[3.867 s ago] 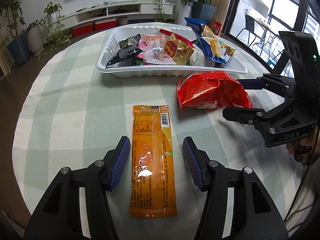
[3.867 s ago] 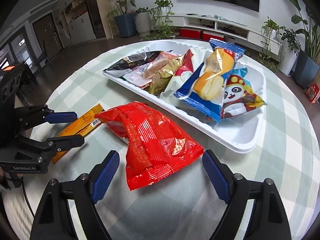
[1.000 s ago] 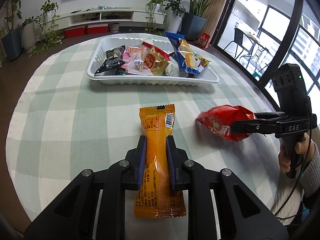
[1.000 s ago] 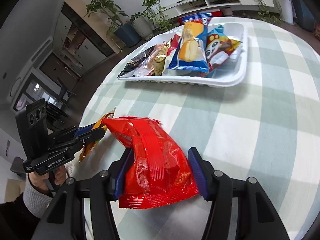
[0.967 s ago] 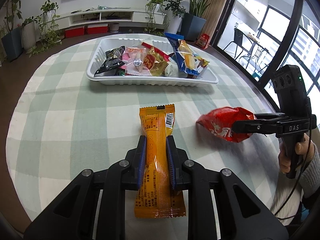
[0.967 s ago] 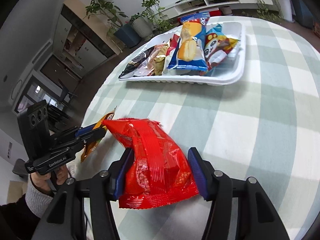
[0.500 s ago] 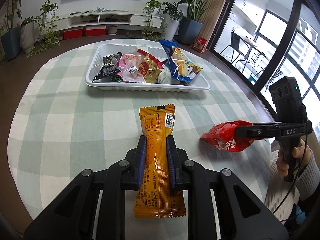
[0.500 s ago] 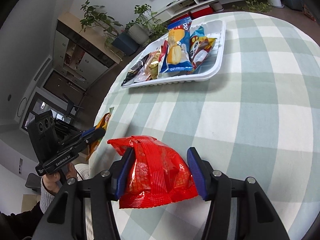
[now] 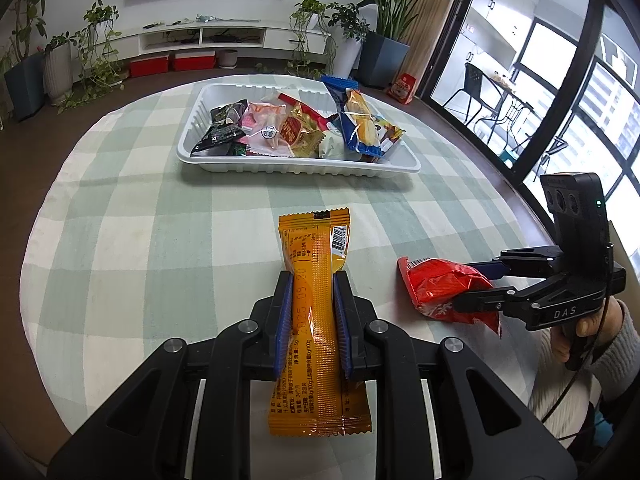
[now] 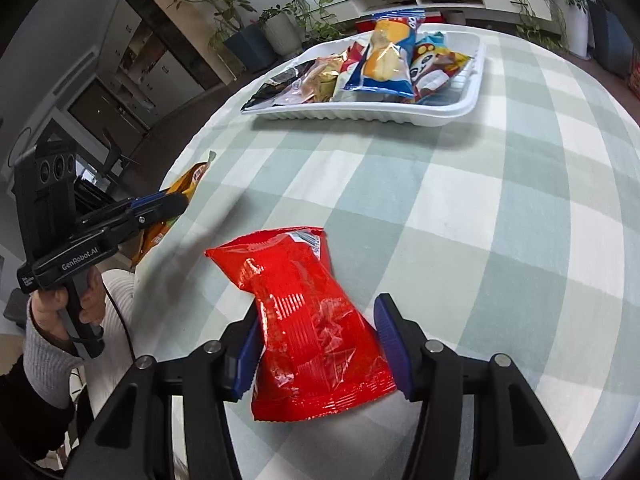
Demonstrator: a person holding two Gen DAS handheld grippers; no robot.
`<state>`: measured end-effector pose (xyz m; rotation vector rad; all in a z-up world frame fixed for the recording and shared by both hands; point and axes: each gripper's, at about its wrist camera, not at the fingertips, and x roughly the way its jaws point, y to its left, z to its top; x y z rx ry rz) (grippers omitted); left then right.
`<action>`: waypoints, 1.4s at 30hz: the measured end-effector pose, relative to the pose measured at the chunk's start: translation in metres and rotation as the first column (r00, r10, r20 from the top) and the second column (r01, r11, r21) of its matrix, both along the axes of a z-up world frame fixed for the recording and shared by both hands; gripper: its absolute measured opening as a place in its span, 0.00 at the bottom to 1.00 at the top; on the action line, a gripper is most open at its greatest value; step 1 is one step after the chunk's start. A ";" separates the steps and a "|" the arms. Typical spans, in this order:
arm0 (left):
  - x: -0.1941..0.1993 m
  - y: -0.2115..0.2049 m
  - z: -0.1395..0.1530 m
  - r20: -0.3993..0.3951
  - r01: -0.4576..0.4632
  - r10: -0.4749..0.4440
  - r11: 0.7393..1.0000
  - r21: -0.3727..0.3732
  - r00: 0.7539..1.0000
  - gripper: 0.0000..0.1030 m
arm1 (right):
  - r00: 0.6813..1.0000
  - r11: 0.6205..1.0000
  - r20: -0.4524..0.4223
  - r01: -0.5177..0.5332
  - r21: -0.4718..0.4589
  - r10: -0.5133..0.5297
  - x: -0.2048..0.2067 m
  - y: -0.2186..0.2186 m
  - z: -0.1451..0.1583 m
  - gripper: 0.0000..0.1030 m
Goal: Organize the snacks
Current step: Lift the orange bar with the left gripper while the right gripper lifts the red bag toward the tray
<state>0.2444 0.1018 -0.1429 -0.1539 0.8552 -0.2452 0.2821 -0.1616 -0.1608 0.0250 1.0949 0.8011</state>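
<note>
My left gripper (image 9: 313, 292) is shut on a long orange snack packet (image 9: 316, 320) and holds it above the table; it also shows in the right wrist view (image 10: 182, 184). My right gripper (image 10: 316, 322) is shut on a red snack bag (image 10: 308, 320), seen in the left wrist view (image 9: 444, 290) lifted near the table's right edge. A white tray (image 9: 296, 166) with several packaged snacks sits at the far side of the table; it also shows in the right wrist view (image 10: 372, 114).
The round table has a green and white checked cloth (image 9: 160, 220). Potted plants (image 9: 64, 68), a low white TV shelf (image 9: 224, 36) and large windows (image 9: 560, 92) surround it. A small red bag (image 9: 404, 88) stands on the floor by the window.
Both grippers closed on their packets and lifted them off the cloth. Over the last second both have drawn back from the tray, and the right one has tilted.
</note>
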 end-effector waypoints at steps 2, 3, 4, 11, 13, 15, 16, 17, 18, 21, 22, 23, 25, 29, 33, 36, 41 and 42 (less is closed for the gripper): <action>-0.001 0.000 0.001 0.000 -0.003 0.003 1.000 0.000 1.000 0.17 | 1.000 1.000 0.002 0.002 -0.013 -0.002 -0.001 0.001 0.000 0.52; -0.002 0.000 0.001 0.000 -0.003 0.003 1.000 0.000 1.000 0.17 | 1.000 1.000 -0.002 0.003 -0.011 -0.003 0.000 0.001 0.000 0.50; -0.002 0.000 0.000 -0.001 -0.003 0.003 1.000 0.000 1.000 0.18 | 1.000 1.000 -0.005 0.003 -0.012 -0.003 0.001 0.002 -0.002 0.47; -0.006 0.001 0.003 0.000 0.002 -0.002 1.000 -0.005 1.000 0.18 | 0.992 0.992 -0.121 0.044 0.117 -0.030 0.004 -0.013 -0.009 0.41; -0.007 0.002 0.005 0.001 0.004 -0.004 1.000 -0.013 1.000 0.18 | 0.986 0.985 -0.164 0.066 0.159 -0.039 0.004 -0.020 -0.010 0.41; -0.010 0.002 0.008 0.007 0.005 -0.005 1.000 -0.020 1.000 0.18 | 0.977 0.973 -0.209 0.086 0.212 -0.041 0.005 -0.027 -0.010 0.41; -0.010 0.001 0.010 0.010 0.007 -0.007 1.000 -0.022 1.000 0.18 | 0.974 0.968 -0.225 0.093 0.232 -0.040 0.005 -0.029 -0.009 0.41; -0.011 0.001 0.013 0.014 0.010 -0.010 1.000 -0.025 1.000 0.18 | 0.970 0.961 -0.242 0.100 0.257 -0.037 0.005 -0.032 -0.008 0.41; -0.012 0.001 0.015 0.017 0.013 -0.013 1.000 -0.028 1.000 0.18 | 0.965 0.951 -0.262 0.112 0.289 -0.034 0.005 -0.036 -0.006 0.41; -0.015 -0.002 0.023 0.026 0.023 -0.022 0.999 -0.039 0.999 0.18 | 0.956 0.928 -0.291 0.130 0.350 -0.024 0.006 -0.041 0.001 0.41; -0.016 -0.002 0.026 0.030 0.024 -0.023 0.999 -0.042 0.999 0.18 | 0.954 0.919 -0.300 0.134 0.371 -0.018 0.006 -0.042 0.005 0.41; -0.016 -0.003 0.029 0.034 0.026 -0.024 0.999 -0.045 0.999 0.18 | 0.951 0.906 -0.310 0.143 0.399 -0.014 0.007 -0.044 0.009 0.41; -0.016 -0.003 0.037 0.045 0.032 -0.029 0.998 -0.057 0.999 0.18 | 0.950 0.890 -0.312 0.149 0.430 -0.009 0.009 -0.045 0.017 0.41; -0.014 0.001 0.057 0.070 0.034 -0.028 0.996 -0.082 0.997 0.18 | 0.954 0.859 -0.299 0.161 0.486 -0.010 0.013 -0.048 0.038 0.41; -0.009 0.005 0.080 0.101 0.034 -0.024 0.995 -0.094 0.995 0.18 | 0.961 0.836 -0.276 0.172 0.521 -0.025 0.022 -0.050 0.060 0.41; -0.004 0.009 0.098 0.136 0.030 -0.017 0.995 -0.092 0.990 0.18 | 0.965 0.818 -0.258 0.177 0.547 -0.036 0.033 -0.050 0.079 0.41; 0.009 0.015 0.127 0.182 0.022 -0.003 0.994 -0.104 0.983 0.18 | 0.971 0.794 -0.232 0.182 0.580 -0.053 0.051 -0.051 0.102 0.41; 0.013 0.016 0.131 0.188 0.021 -0.001 0.994 -0.106 0.982 0.17 | 0.972 0.789 -0.228 0.185 0.586 -0.059 0.054 -0.051 0.105 0.41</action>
